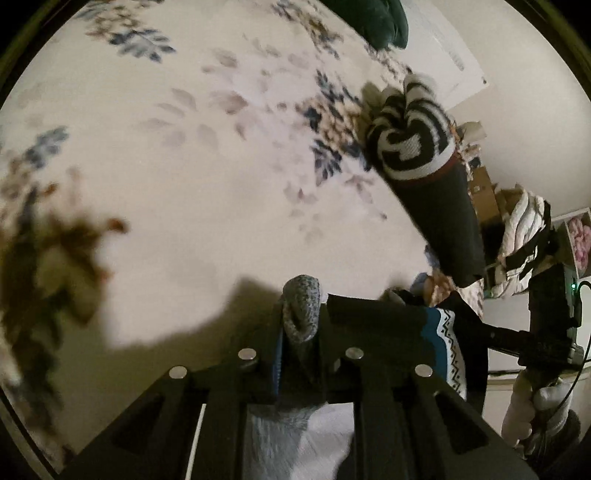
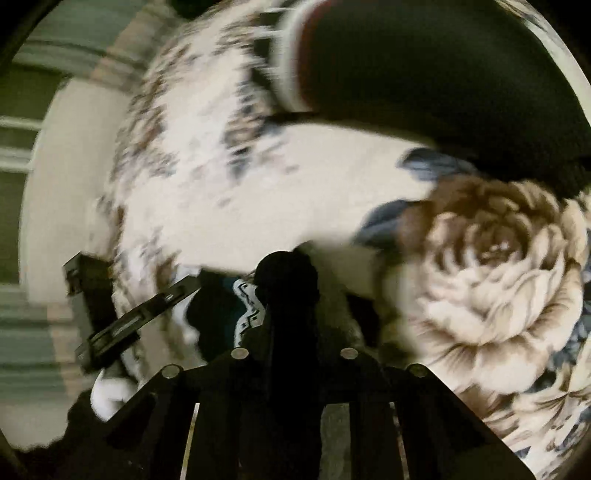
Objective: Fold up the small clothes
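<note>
My left gripper (image 1: 301,317) is shut on the grey knit end of a sock (image 1: 301,308); its black, teal and white zigzag part (image 1: 448,343) stretches right toward the right gripper. My right gripper (image 2: 291,280) is shut on the dark end of the same sock (image 2: 288,275), with the zigzag band (image 2: 249,310) to its left. The sock hangs between both grippers above the floral bedsheet (image 1: 192,177). A rolled black-and-white striped sock pair (image 1: 413,136) with a dark cuff lies on the sheet at the right; it also shows large and blurred in the right wrist view (image 2: 424,74).
A dark green cushion (image 1: 373,22) lies at the far edge of the bed. Cardboard boxes and a pile of clothes (image 1: 517,229) stand beyond the bed's right side. The left gripper's body (image 2: 122,321) appears at the left of the right wrist view.
</note>
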